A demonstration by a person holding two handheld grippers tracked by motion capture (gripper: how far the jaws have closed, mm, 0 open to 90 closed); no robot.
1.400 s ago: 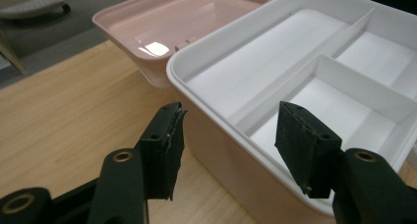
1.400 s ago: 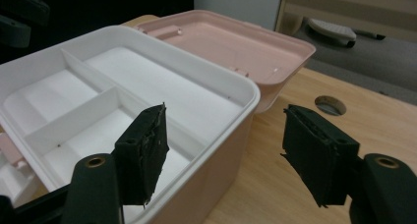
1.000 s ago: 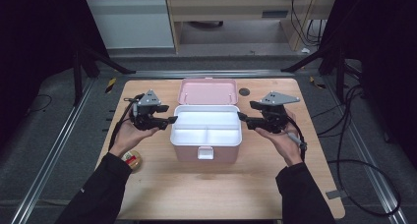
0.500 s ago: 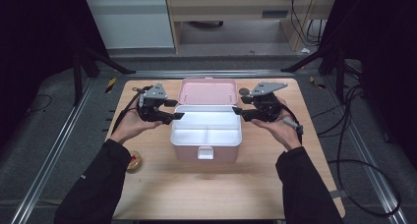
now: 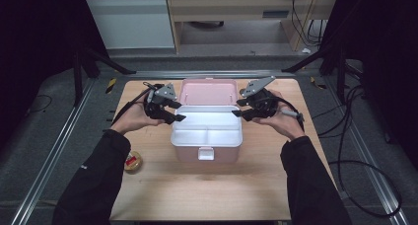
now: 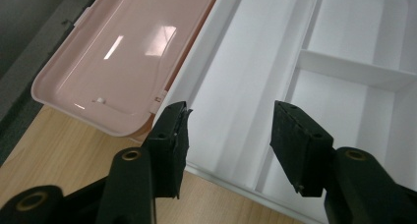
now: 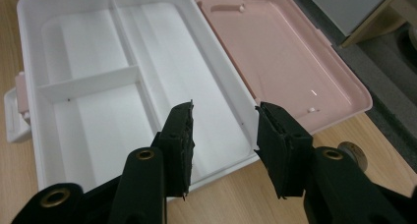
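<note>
Pink box [image 5: 207, 131], lid [image 5: 206, 92] open, compartments bare

Pink box [image 5: 207, 148] sits mid-worktop [image 5: 207, 195], lid [image 5: 208, 92] laid flat open behind it, blocking the centre back. Left tool [image 5: 178, 112] and right tool [image 5: 237, 108] flank its rear corners, jaws parted over the white divided tray [image 5: 207, 131]. Front worktop bare wood; tape roll [image 5: 133, 162] near left edge.

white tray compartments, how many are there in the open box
3: a long one along the back beside the pink lid, and two in front split by a divider, one front left and one front right. None look hidden.
</note>
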